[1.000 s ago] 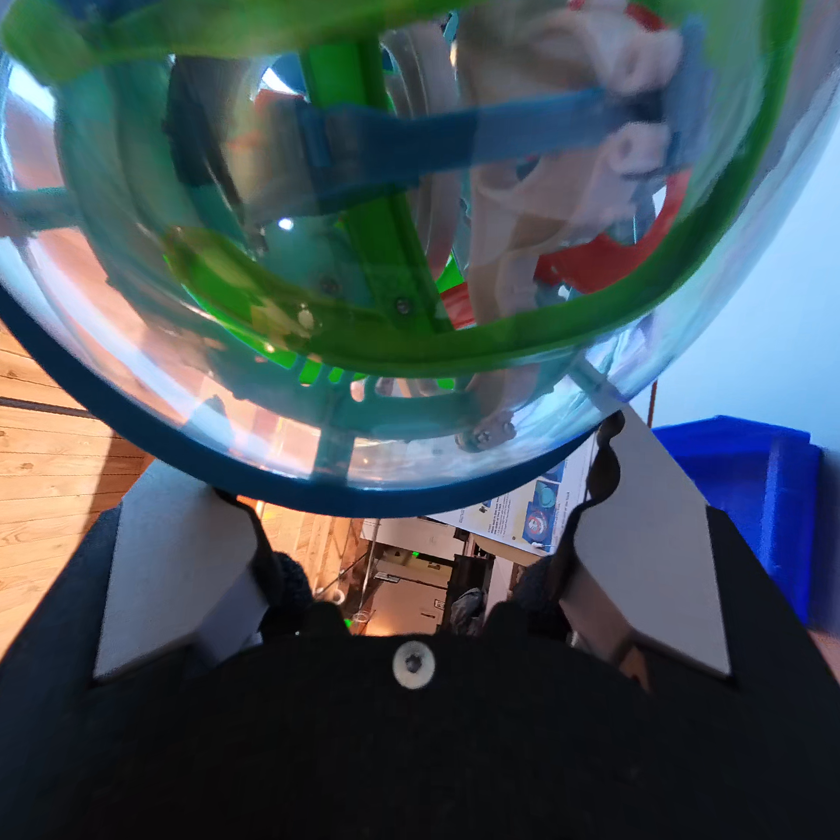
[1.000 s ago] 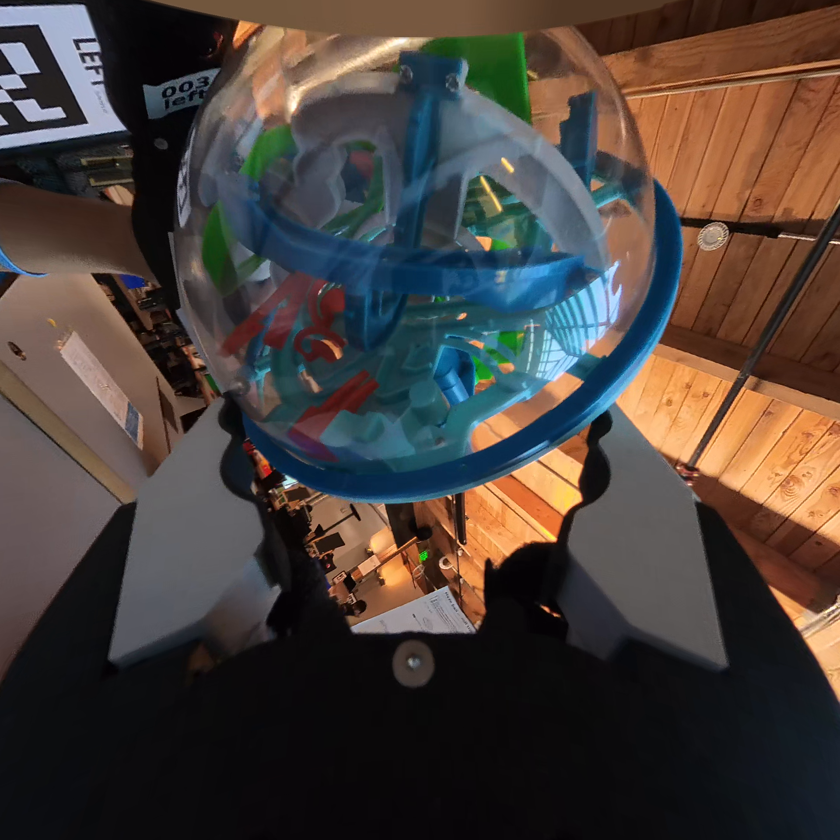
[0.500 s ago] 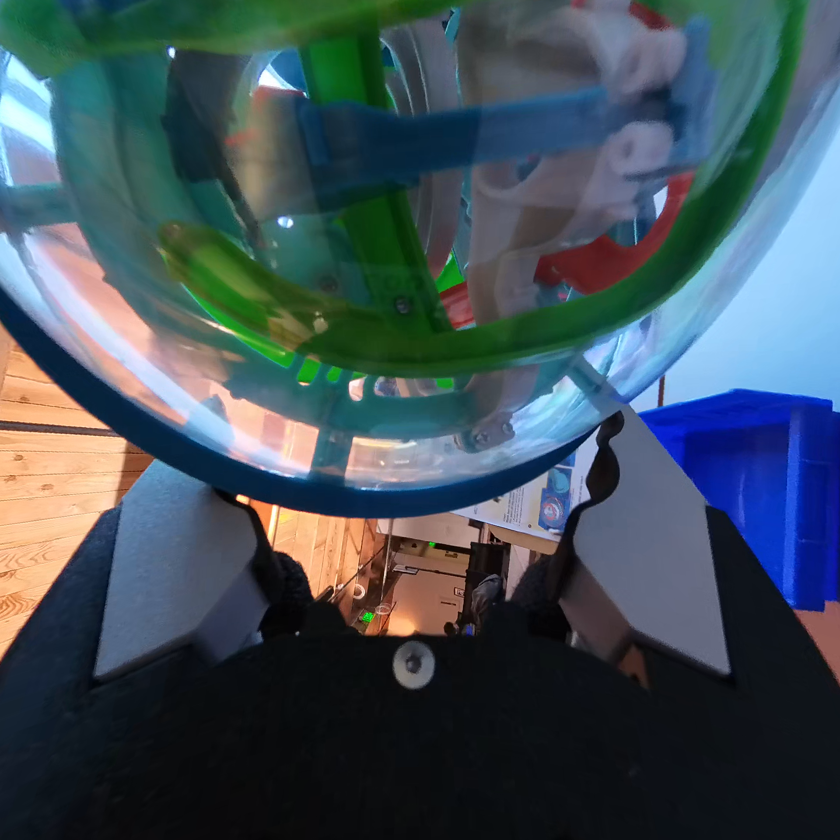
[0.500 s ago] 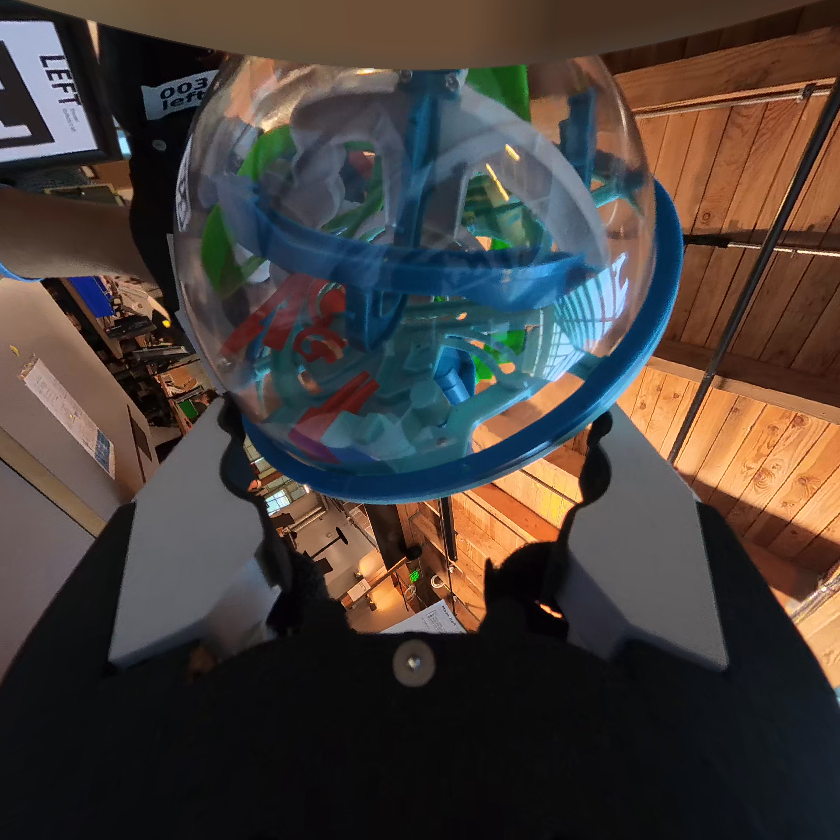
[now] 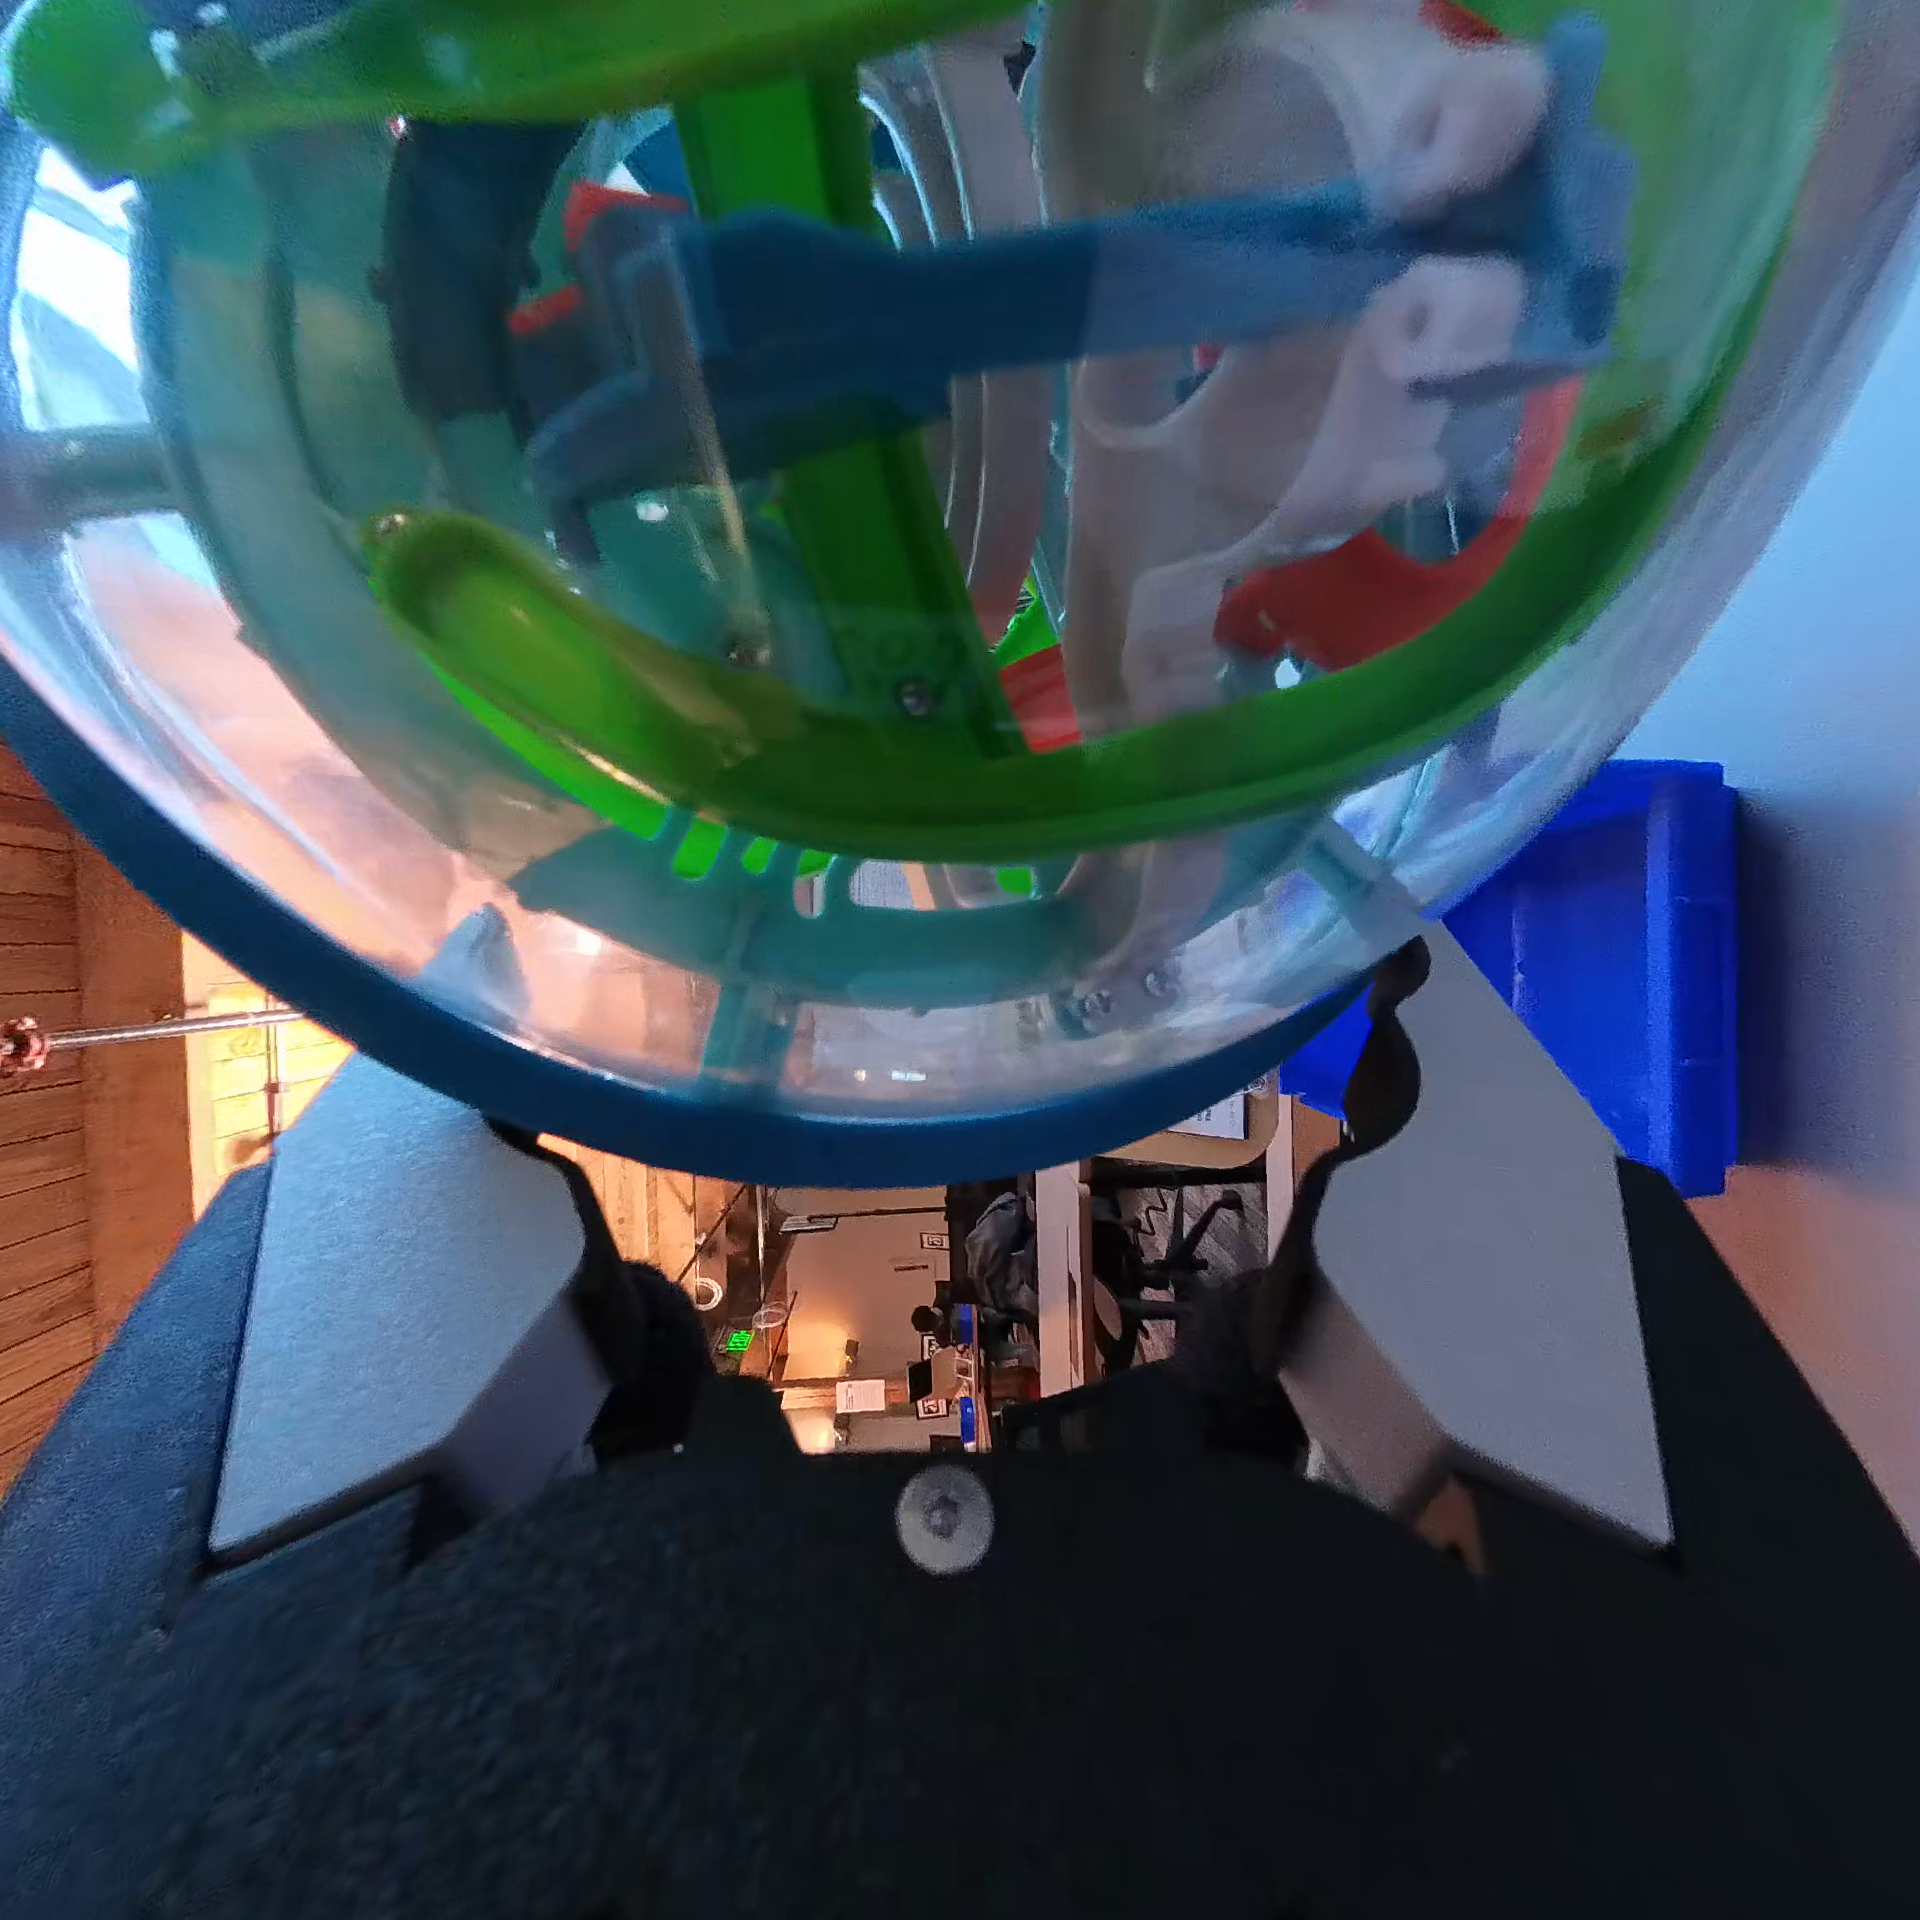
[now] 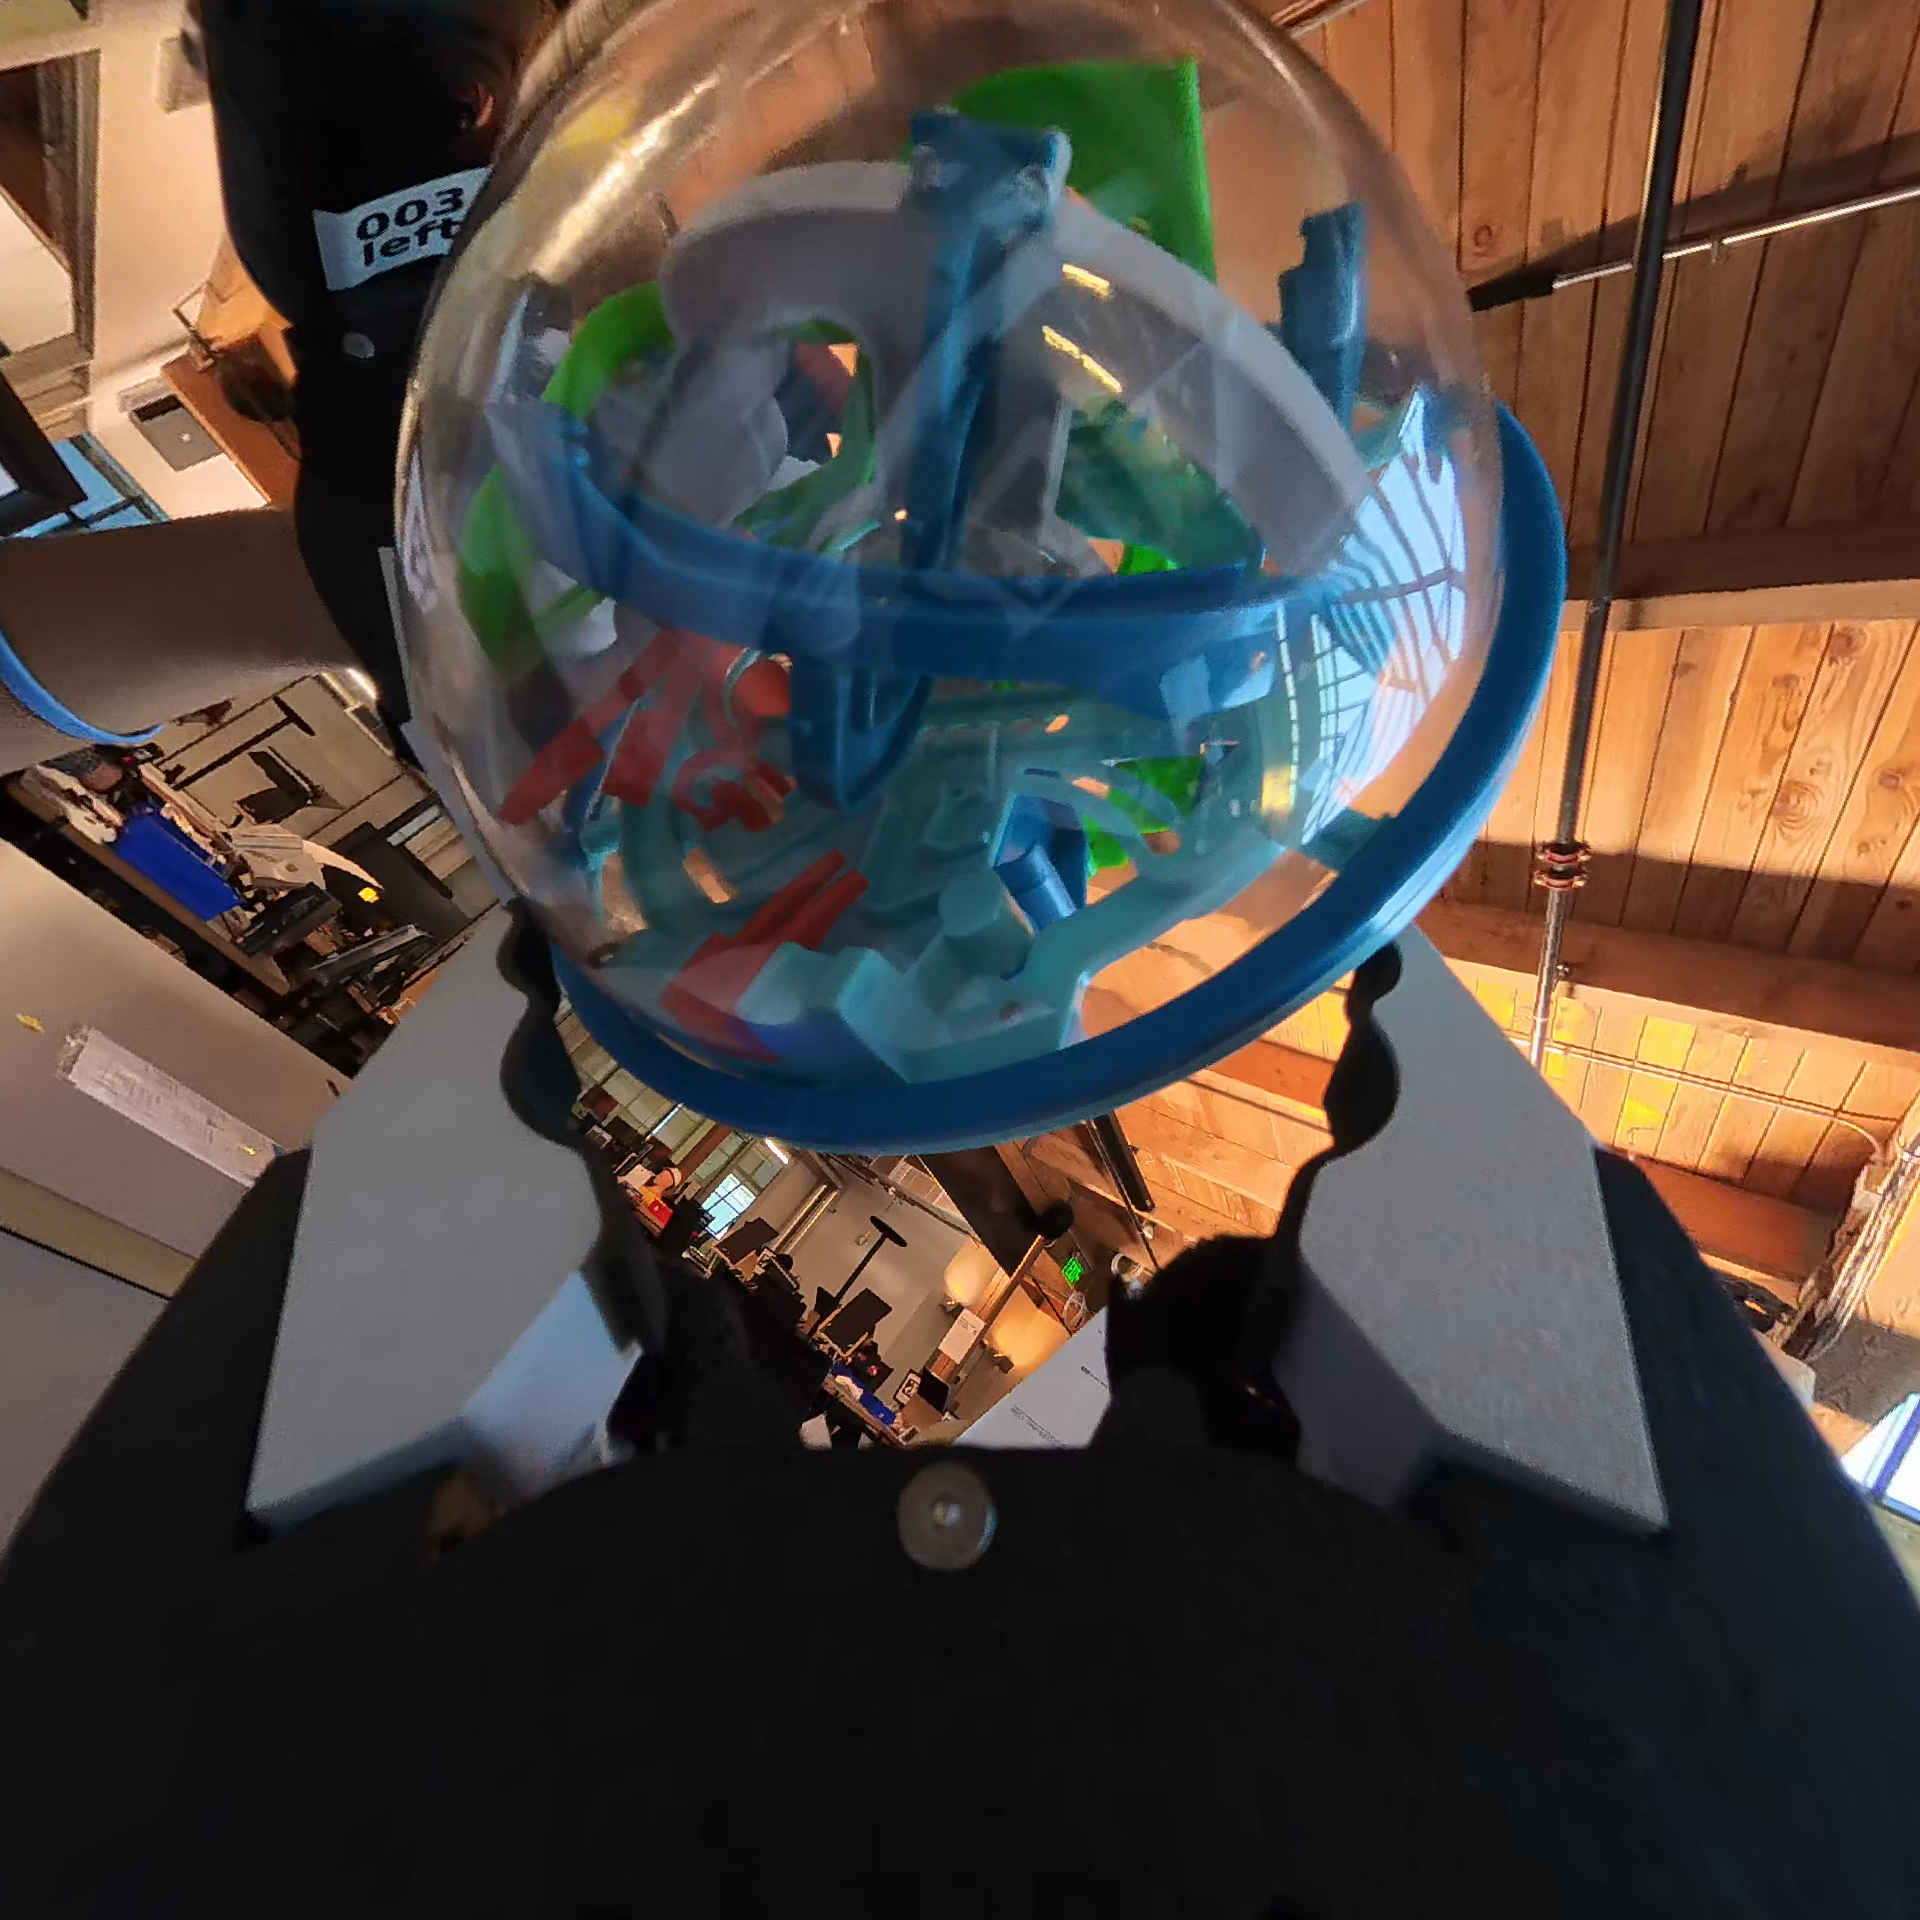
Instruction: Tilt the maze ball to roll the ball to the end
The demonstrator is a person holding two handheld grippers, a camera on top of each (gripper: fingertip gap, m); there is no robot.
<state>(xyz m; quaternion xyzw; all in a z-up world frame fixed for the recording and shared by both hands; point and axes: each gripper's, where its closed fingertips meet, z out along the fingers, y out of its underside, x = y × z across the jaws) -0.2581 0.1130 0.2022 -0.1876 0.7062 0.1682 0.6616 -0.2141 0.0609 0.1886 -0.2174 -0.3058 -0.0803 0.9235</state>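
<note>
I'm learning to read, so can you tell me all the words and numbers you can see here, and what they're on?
I don't repeat writing, but here is where it stands.
White sticker on the black casing behind the maze ball: short printed characters.
Paper sheet on the grey wall: too small to read.
Green lit sign, far off: too small to read.
Maze ball itself: none that I can read.
</note>
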